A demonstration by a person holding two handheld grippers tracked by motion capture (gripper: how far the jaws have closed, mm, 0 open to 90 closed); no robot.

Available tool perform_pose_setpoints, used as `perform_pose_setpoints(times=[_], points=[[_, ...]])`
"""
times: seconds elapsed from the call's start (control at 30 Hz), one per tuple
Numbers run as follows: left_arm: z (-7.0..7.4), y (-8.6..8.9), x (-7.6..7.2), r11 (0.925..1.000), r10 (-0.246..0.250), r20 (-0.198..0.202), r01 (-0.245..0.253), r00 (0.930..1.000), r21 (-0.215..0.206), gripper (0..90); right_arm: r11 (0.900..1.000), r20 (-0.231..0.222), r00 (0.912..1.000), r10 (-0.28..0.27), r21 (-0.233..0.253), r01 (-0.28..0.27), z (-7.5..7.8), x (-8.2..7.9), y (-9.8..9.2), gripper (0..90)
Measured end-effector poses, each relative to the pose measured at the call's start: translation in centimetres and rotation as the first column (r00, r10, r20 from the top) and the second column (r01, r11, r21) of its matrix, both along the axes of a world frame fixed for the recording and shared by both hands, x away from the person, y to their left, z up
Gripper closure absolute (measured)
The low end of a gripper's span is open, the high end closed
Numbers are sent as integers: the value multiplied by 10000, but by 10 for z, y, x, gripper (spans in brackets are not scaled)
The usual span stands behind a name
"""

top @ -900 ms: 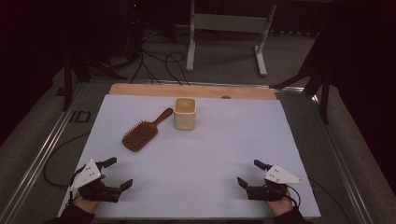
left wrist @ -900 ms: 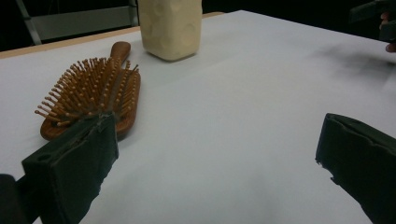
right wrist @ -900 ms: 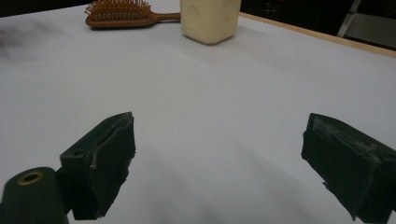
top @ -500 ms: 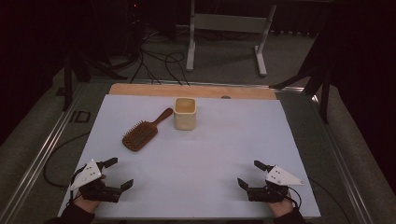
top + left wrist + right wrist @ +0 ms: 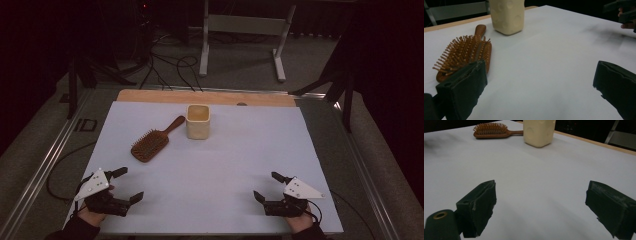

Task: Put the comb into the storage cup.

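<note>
A wooden hairbrush (image 5: pixel 151 142) lies bristles up on the white tabletop (image 5: pixel 215 170), its handle pointing toward a cream square cup (image 5: pixel 198 121) that stands upright just right of it. My left gripper (image 5: pixel 128 185) rests open near the front left corner, well short of the hairbrush (image 5: pixel 465 56) and the cup (image 5: pixel 507 15). My right gripper (image 5: pixel 266 186) rests open near the front right corner, with nothing between its jaws. From the right gripper view the hairbrush (image 5: pixel 491 130) and cup (image 5: pixel 538 132) sit far ahead.
A wooden strip (image 5: pixel 205 97) borders the table's far edge, with metal rails (image 5: pixel 47 160) along the sides. Beyond it stand a grey frame (image 5: pixel 245 30) and loose cables (image 5: pixel 165 65) on the floor. The other hand's gripper (image 5: pixel 624 12) appears at the top right of the left gripper view.
My right gripper has slid slightly toward the front edge. The left gripper, brush and cup have stayed where they were.
</note>
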State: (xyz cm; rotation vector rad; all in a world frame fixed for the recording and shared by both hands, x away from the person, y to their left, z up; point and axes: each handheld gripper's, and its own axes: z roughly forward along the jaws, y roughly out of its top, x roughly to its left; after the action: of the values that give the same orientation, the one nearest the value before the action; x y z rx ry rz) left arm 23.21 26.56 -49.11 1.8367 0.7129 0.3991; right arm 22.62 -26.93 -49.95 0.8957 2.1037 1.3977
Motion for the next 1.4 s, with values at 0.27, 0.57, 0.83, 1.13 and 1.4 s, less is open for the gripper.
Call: perform_pose_setpoints(times=[0.27, 0.57, 0.83, 1.13, 1.4], points=[[19, -4, 9, 9994, -335, 203, 333, 9992, 111, 0, 10000, 114, 9999, -27, 79, 26, 1, 0, 0, 95], [40, -12, 23, 9971, -694, 54, 692, 9976, 310, 0, 9998, 120, 9999, -36, 177, 34, 2, -1, -2, 95], [64, -18, 42, 9954, -844, 153, 836, 9963, 461, 0, 9997, 114, 9999, -37, 251, 34, 2, -1, -2, 94], [82, -25, 62, 9927, -1022, -23, 1021, 9948, 643, 0, 9996, 81, 10000, -24, 282, 22, 2, 0, -2, 95], [91, -30, 84, 9908, -1034, -334, 1059, 9941, 847, 0, 9995, 79, 10000, -30, 316, 27, 2, 0, -3, 95]])
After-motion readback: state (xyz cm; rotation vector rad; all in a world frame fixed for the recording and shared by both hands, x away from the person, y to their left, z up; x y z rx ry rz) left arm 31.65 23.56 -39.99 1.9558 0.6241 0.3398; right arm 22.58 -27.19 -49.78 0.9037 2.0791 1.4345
